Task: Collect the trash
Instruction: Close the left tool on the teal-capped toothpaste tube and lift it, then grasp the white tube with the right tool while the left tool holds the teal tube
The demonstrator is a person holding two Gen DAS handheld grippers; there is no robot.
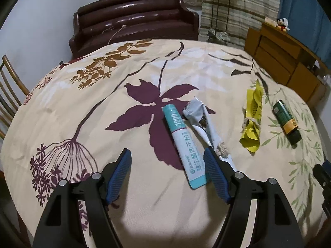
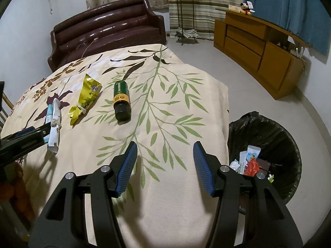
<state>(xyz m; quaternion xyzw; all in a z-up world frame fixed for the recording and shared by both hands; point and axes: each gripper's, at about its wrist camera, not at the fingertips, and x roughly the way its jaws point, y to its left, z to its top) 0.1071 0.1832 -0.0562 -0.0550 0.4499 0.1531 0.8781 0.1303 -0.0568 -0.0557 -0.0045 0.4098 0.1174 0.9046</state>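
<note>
Our left gripper, jaws apart, straddles the teal packet; closing could snag the white wrapper too.

The white wrapper has its near end tucked behind the left gripper's finger at 5 o'clock; bin trash is too jumbled to tell.

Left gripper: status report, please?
Left gripper open, fingers astride teal sachet. Right gripper open, empty. Grey wrapper touches sachet.
</note>
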